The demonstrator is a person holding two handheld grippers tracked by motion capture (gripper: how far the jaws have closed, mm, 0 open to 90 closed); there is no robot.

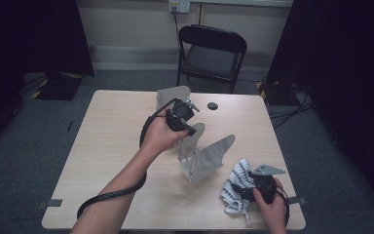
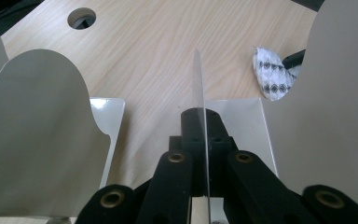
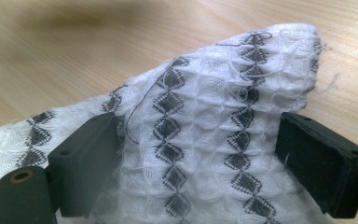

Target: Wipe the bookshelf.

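A grey metal rack (image 1: 209,157) with upright curved plates stands at the table's middle. My left gripper (image 1: 190,128) comes at it from the left and is shut on the thin middle plate (image 2: 198,79), which I see edge-on between the black jaws (image 2: 203,122). Wider plates rise on the left (image 2: 37,135) and on the right (image 2: 326,102). A white cloth with black diamond rows (image 1: 236,184) lies bunched at the front right. My right gripper (image 1: 246,191) holds it: the cloth (image 3: 205,93) bulges up between the wide-set pads (image 3: 200,140).
A round cable hole (image 1: 212,106) sits in the wooden table (image 1: 112,136) behind the rack. A black folding chair (image 1: 212,51) stands beyond the far edge. The left gripper's cable (image 1: 112,195) loops over the front left of the table.
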